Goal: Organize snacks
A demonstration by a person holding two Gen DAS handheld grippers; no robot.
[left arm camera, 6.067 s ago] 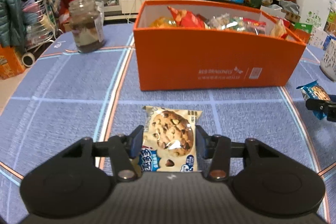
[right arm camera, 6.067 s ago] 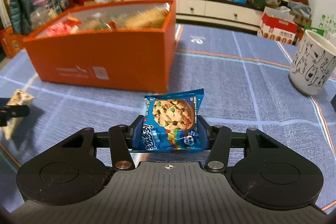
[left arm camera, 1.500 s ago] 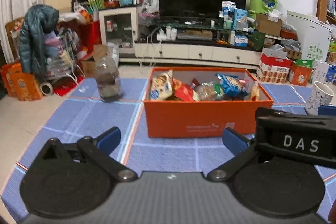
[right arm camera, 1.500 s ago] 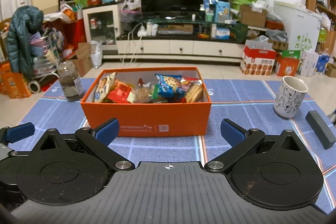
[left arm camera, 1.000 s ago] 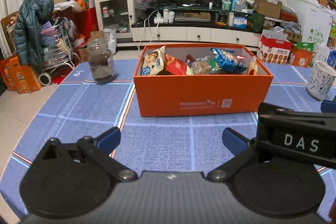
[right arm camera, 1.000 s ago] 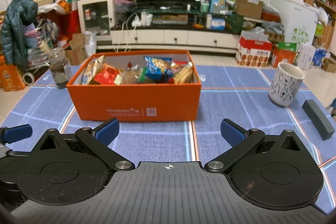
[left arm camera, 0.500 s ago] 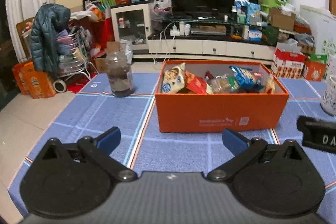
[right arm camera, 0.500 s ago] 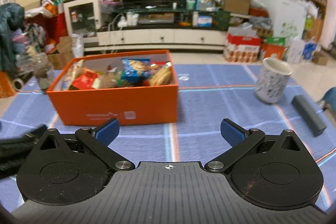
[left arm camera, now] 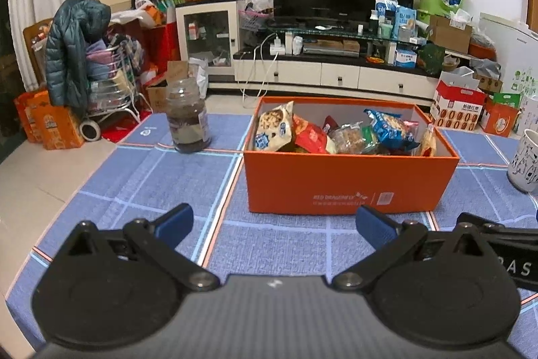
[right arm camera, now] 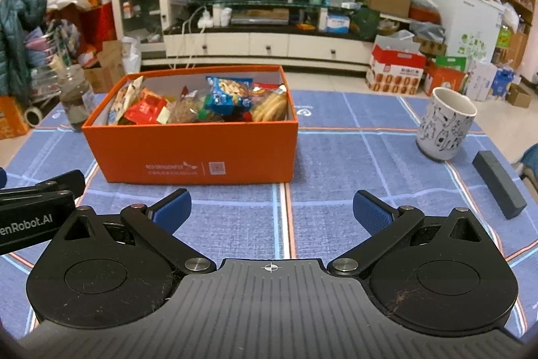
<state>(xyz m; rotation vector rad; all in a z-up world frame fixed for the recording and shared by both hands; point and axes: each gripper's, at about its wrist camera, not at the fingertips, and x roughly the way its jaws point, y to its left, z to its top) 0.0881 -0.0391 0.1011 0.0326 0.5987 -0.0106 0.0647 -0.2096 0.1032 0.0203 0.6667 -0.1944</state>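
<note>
Directly ahead of both wide-spread, empty claws sits the snack-filled orange box (left arm camera: 346,187).

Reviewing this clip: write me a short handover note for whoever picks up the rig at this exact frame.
Left gripper: open, empty, above the mat.
Right gripper: open, empty.
Orange box: mid-table, full of snack packets.
Done: no loose snacks visible on the blue mat.
Left: nothing obvious. The jar, mug and dark block sit outside the box; none looks like a snack.
</note>
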